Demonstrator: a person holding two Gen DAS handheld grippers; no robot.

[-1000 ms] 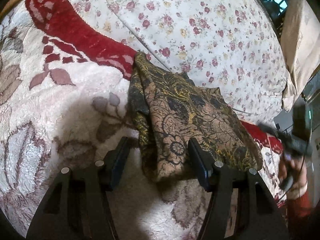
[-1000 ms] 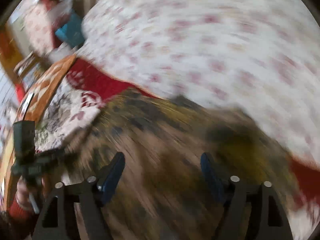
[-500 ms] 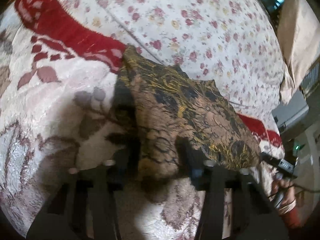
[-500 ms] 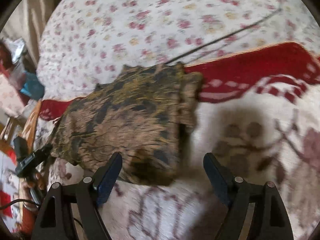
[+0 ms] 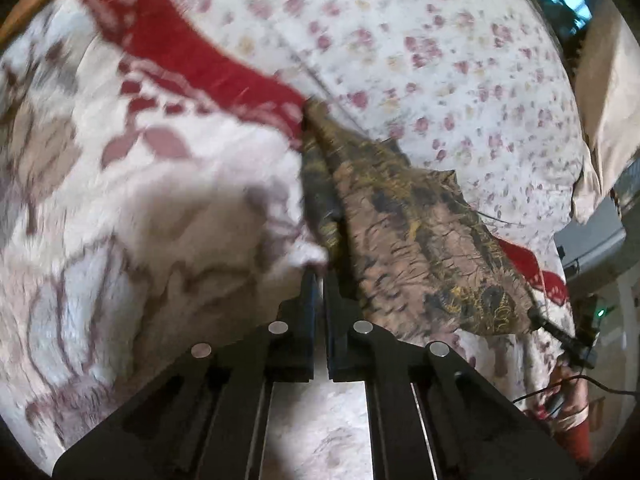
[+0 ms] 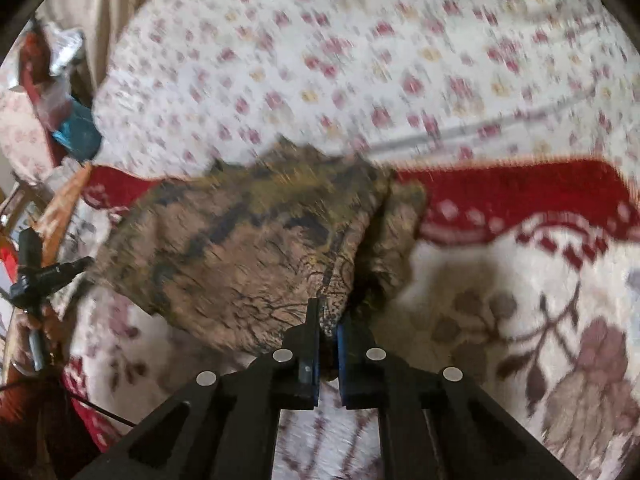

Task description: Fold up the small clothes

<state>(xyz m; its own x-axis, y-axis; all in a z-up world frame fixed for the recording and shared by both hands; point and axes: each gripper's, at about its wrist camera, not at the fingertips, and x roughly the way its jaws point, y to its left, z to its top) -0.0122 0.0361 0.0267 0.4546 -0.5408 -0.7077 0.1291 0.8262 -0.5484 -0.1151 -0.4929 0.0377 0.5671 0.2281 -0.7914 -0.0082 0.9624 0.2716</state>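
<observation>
A brown and gold patterned garment (image 5: 416, 236) lies folded on a white, red-bordered fleece blanket (image 5: 132, 184). My left gripper (image 5: 319, 276) is shut on the garment's near left edge, and the cloth lifts there. In the right wrist view the same garment (image 6: 248, 248) spreads to the left, and my right gripper (image 6: 328, 312) is shut on its near right corner. The left gripper (image 6: 52, 272) shows at that view's left edge, and the right gripper (image 5: 560, 332) at the far right of the left view, at the cloth's other corner.
A white sheet with small red flowers (image 5: 420, 52) covers the bed behind the blanket. A beige pillow (image 5: 608, 92) sits at the right edge. Clutter with a blue item (image 6: 76, 136) stands beside the bed at the left of the right wrist view.
Both grippers were open around the garment's edge and have shut on it. The cloth is now pulled up at both gripped corners.
</observation>
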